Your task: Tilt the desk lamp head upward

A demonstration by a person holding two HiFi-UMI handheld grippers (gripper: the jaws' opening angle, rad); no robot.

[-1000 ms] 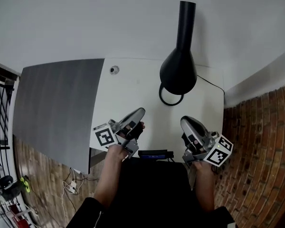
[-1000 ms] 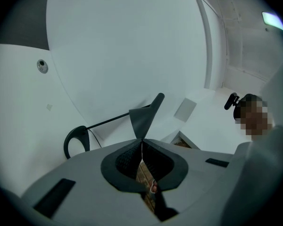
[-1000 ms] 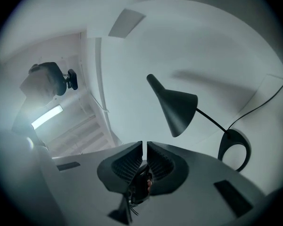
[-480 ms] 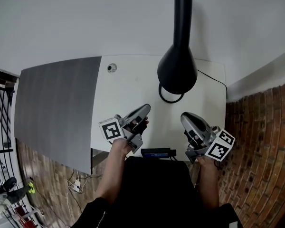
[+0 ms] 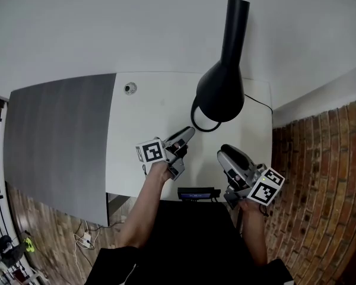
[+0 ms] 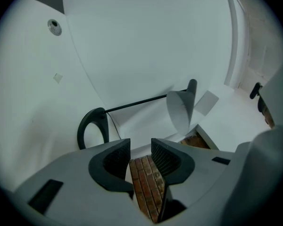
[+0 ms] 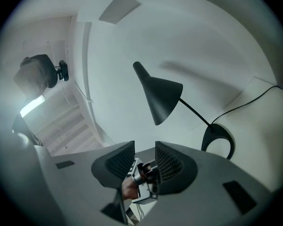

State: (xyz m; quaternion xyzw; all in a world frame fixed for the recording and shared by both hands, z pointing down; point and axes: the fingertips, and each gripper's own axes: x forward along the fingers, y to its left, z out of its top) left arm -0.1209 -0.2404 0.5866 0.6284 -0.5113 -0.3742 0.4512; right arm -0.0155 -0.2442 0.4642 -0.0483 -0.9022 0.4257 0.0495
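Note:
A black desk lamp stands on the white desk (image 5: 154, 111). Its cone head (image 5: 221, 94) hangs over its ring base (image 5: 203, 123). In the right gripper view the lamp head (image 7: 159, 95) points down-left, and a thin rod joins it to the base (image 7: 219, 140). My left gripper (image 5: 190, 133) sits just in front of the base, open and empty. In its own view the left gripper (image 6: 140, 147) shows the ring base (image 6: 92, 126) close ahead. My right gripper (image 5: 222, 152) is lower right of the base. The right gripper (image 7: 145, 152) has just been opening, with nothing between its jaws.
A grey panel (image 5: 59, 135) adjoins the desk's left side. A brick surface (image 5: 320, 189) lies to the right. The lamp's cable (image 5: 258, 103) runs off the desk's right edge. A round grommet (image 5: 130, 88) sits at the back left. A dark device (image 5: 196, 193) hangs at the front edge.
My left gripper has moved forward and right, towards the lamp's ring base. The right gripper has stayed near the desk's front right. The lamp has not visibly moved.

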